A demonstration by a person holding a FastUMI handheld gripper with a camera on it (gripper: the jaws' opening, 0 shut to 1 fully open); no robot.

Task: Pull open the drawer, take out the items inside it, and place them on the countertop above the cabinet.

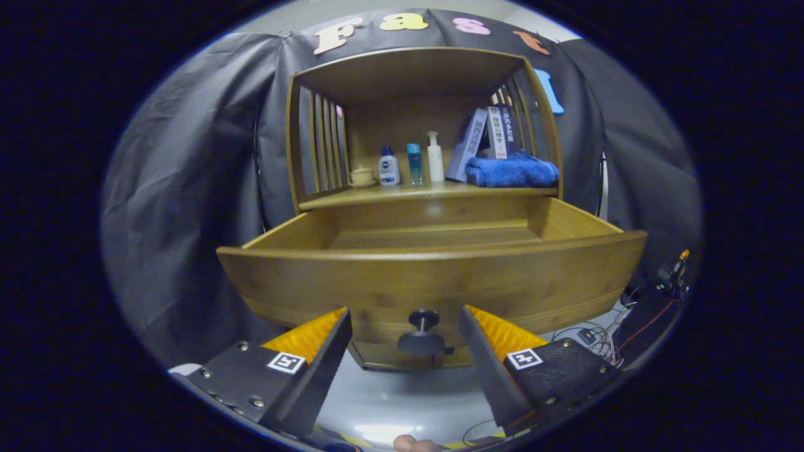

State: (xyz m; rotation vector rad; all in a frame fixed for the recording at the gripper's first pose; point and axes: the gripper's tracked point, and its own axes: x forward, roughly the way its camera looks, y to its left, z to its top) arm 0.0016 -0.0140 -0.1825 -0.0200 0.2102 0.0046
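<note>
Flanking the knob (421,333), fingers (314,336) spread; drawer (433,276) contents hidden.

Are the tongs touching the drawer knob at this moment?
Apart. In the gripper view the tongs stand open, and the dark knob on the pulled-out drawer sits between the two fingers with clear space on either side of it.
</note>
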